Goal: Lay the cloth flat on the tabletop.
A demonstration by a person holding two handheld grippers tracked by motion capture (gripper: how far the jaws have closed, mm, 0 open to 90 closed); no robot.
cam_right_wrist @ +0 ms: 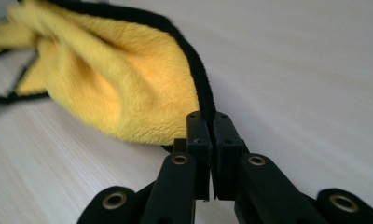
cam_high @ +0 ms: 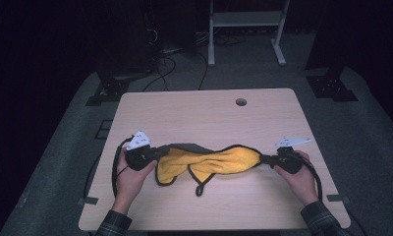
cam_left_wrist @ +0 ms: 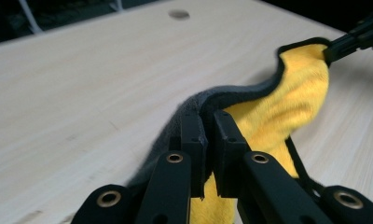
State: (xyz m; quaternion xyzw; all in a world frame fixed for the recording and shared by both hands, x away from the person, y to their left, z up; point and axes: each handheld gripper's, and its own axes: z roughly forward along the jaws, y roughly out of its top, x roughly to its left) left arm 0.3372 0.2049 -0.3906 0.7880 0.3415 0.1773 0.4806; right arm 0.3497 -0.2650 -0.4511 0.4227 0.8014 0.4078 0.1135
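Both ends of the cloth pinched, spreading not yet done.

My left tool [cam_high: 155, 153] and right tool [cam_high: 266, 159] each clamp the black hem of the yellow cloth [cam_high: 219, 162]; it sags bunched between them near the counter's [cam_high: 209, 113] front edge. Flattening it out is left, I'd say.

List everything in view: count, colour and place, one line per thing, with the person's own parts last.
cloth: one, yellow on one face, grey on the other, black edging; stretched between the two grippers over the near half of the table, with a black loop hanging from its lower edge.
table: one, light wood, middle of the high view, with a round hole near its far edge.
white frame: one, on the floor beyond the table.
left gripper: one, black, shut on the cloth's left end.
right gripper: one, black, shut on the cloth's right end.
hands: two, one on each gripper, sleeves checked.
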